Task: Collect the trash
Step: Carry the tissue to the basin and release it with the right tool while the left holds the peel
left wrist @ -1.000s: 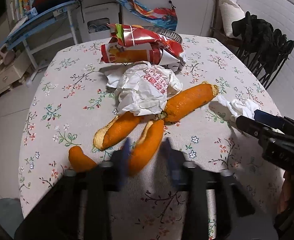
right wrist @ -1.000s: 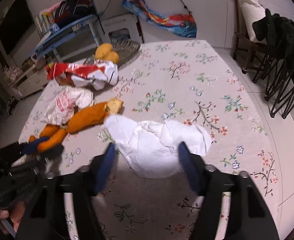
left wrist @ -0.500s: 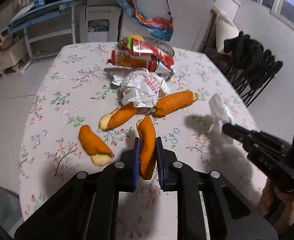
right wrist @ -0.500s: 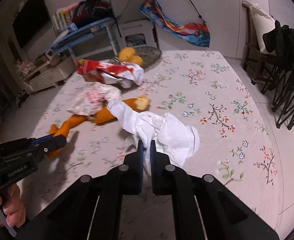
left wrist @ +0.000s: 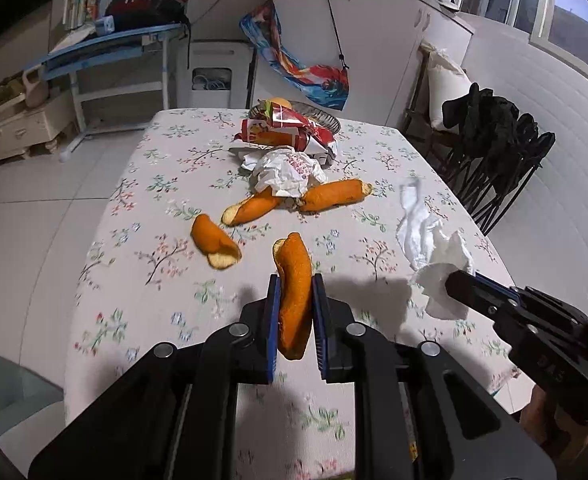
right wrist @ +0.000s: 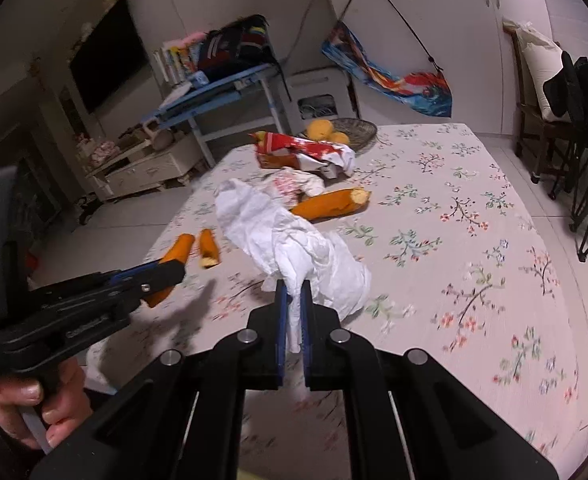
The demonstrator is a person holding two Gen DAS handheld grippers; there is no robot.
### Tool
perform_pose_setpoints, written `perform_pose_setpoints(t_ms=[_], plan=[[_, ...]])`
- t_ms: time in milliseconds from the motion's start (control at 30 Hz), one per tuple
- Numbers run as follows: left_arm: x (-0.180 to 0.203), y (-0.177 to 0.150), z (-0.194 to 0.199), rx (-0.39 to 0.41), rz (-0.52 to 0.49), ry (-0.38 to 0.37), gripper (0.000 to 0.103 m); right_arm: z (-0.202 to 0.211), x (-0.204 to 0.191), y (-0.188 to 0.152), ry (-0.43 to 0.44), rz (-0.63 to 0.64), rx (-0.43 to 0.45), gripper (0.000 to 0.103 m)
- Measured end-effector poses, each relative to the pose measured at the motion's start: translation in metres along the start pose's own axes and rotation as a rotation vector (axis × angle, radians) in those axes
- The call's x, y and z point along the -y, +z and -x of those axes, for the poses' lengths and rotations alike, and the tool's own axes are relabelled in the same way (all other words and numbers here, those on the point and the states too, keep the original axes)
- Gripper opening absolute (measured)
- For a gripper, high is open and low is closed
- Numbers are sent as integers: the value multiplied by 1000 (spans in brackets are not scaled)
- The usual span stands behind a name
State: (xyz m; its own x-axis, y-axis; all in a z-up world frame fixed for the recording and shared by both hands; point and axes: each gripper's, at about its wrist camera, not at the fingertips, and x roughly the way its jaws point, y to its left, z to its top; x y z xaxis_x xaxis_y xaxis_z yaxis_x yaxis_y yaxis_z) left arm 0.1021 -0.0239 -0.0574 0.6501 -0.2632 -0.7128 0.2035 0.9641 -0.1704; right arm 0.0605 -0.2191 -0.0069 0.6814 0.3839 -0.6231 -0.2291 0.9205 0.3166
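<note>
My left gripper is shut on an orange peel strip and holds it above the floral table. It also shows in the right wrist view. My right gripper is shut on a crumpled white tissue, lifted off the table; the tissue also shows in the left wrist view. On the table lie a short orange peel, two long peels under a crumpled white wrapper, and a red snack bag.
A wicker basket with yellow fruit stands at the far table edge. A blue desk and a low cabinet stand at the far left. Black folding chairs stand along the right side.
Both grippers closed, the left on the orange peel and the right on the tissue, then lifted them off the table and drew back.
</note>
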Motion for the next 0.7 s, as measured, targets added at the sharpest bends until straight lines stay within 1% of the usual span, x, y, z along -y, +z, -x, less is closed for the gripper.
perform_pose_setpoints(t_ms=[300, 500, 700], plan=[[1, -23, 27, 25, -4, 18, 15, 21, -20, -26, 33, 28, 4, 7], [2, -38, 45, 41, -5, 30, 15, 34, -27, -44, 51, 34, -2, 7], [1, -58, 63, 44, -5, 34, 15, 48, -32, -74, 72, 15, -31, 7]])
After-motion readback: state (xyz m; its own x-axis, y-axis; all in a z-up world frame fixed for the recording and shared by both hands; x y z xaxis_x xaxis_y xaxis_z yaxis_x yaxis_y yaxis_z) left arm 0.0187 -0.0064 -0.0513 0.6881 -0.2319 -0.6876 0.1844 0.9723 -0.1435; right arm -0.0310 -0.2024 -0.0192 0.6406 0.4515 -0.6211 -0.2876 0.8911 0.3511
